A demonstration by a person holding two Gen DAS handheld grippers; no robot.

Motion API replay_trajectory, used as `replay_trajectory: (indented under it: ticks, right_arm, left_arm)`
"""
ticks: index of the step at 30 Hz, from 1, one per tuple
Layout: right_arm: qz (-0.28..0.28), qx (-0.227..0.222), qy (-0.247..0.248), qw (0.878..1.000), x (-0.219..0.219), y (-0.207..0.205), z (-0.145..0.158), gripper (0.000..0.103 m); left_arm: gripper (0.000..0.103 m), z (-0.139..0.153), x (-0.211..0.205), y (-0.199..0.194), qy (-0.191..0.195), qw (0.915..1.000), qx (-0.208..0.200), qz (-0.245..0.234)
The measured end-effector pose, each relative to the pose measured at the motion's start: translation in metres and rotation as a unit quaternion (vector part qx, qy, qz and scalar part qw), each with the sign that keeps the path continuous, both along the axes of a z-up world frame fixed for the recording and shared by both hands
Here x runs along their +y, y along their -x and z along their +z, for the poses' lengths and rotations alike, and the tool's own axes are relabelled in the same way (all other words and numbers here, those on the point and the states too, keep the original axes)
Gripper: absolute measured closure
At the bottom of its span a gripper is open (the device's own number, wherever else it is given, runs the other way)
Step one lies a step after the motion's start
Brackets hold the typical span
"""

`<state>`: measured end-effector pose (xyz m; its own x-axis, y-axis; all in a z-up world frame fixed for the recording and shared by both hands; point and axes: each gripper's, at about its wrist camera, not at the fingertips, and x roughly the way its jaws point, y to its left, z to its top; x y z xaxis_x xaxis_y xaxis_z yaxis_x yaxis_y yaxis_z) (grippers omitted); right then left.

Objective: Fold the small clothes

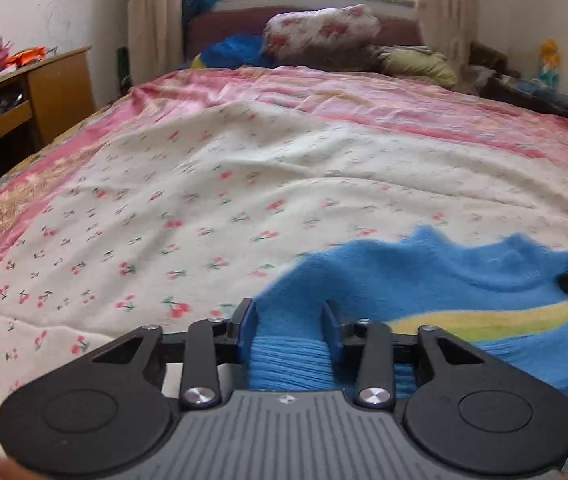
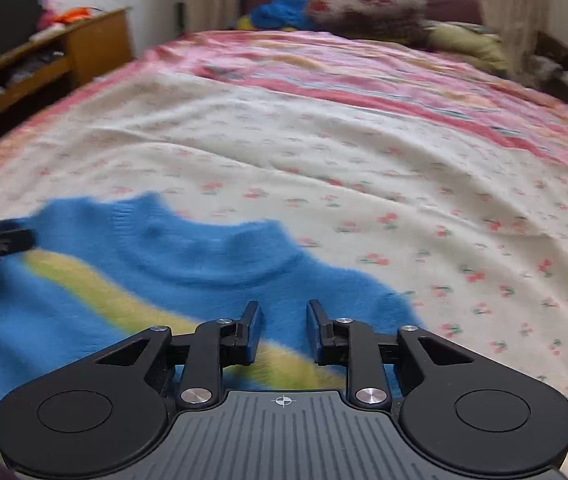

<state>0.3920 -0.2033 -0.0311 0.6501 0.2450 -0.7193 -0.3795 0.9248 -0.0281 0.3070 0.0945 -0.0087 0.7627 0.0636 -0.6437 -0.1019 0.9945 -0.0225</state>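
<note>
The blue sweater fills the left gripper — fingers clamped on its ribbed edge; the right gripper hovers above it — fingers apart.

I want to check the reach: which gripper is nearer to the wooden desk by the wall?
Left. The left gripper is over the blue sweater's desk-side edge, so nearer the wooden desk. The right gripper is over the sweater's far edge, farther away.
</note>
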Motion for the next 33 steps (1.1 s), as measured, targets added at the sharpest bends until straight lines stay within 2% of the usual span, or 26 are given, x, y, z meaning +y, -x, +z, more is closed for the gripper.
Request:
replay_trajectory:
  ticks: [2, 5, 6, 9, 13, 16, 19, 21, 23, 25, 27, 29, 31, 33]
  right_arm:
    - [-0.031, 0.002, -0.014, 0.999, -0.011, -0.006, 0.000, 0.082]
    - [-0.044, 0.000, -0.009, 0.999, -0.016, -0.005, 0.003, 0.082]
    - [-0.046, -0.006, -0.007, 0.999, -0.017, -0.002, 0.006, 0.082]
    - [-0.054, -0.036, -0.013, 0.998, -0.021, 0.014, 0.019, 0.081]
    - [-0.041, -0.059, -0.027, 0.997, -0.031, 0.047, 0.035, 0.078]
    - [-0.013, -0.049, -0.031, 0.998, -0.037, 0.074, 0.035, 0.076]
    - [0.001, -0.029, -0.015, 0.999, -0.036, 0.086, 0.022, 0.076]
    - [-0.013, -0.022, 0.020, 0.999, -0.036, 0.085, 0.009, 0.076]
    - [-0.012, -0.030, 0.022, 0.999, -0.039, 0.082, 0.007, 0.075]
    - [-0.036, -0.024, 0.023, 0.999, -0.041, 0.082, 0.016, 0.074]
    - [-0.034, -0.034, 0.016, 0.999, -0.043, 0.093, 0.026, 0.074]
    - [-0.023, -0.025, -0.005, 0.999, -0.048, 0.112, 0.032, 0.072]
    - [-0.018, -0.011, -0.016, 1.000, -0.051, 0.136, 0.028, 0.070]
    - [-0.014, 0.017, -0.010, 1.000, -0.054, 0.152, 0.013, 0.070]
  left_arm:
    - [0.058, 0.001, 0.009, -0.003, -0.007, 0.9995, 0.009, 0.030]
    - [0.058, 0.007, 0.017, 0.002, 0.018, 0.9989, 0.008, 0.043]
    - [0.058, 0.010, 0.018, 0.006, 0.022, 0.9987, 0.000, 0.046]
    - [0.059, 0.020, 0.018, 0.021, 0.003, 0.9982, -0.025, 0.054]
    - [0.059, 0.030, 0.015, 0.055, -0.027, 0.9974, -0.051, 0.044]
    - [0.059, 0.031, 0.003, 0.078, -0.023, 0.9984, -0.051, 0.006]
    - [0.059, 0.023, -0.008, 0.086, 0.005, 0.9990, -0.031, -0.031]
    - [0.057, 0.012, -0.012, 0.082, -0.011, 0.9996, 0.001, -0.024]
    - [0.055, 0.009, -0.009, 0.082, -0.011, 0.9996, 0.008, -0.023]
    - [0.056, 0.020, -0.007, 0.086, -0.011, 0.9998, 0.014, -0.009]
    - [0.057, 0.029, -0.007, 0.100, -0.009, 0.9998, 0.009, -0.015]
    - [0.057, 0.033, -0.006, 0.115, 0.005, 0.9994, 0.018, -0.027]
    - [0.057, 0.028, -0.007, 0.127, 0.012, 0.9983, 0.045, -0.034]
    - [0.057, 0.017, -0.013, 0.136, 0.002, 0.9958, 0.083, -0.039]
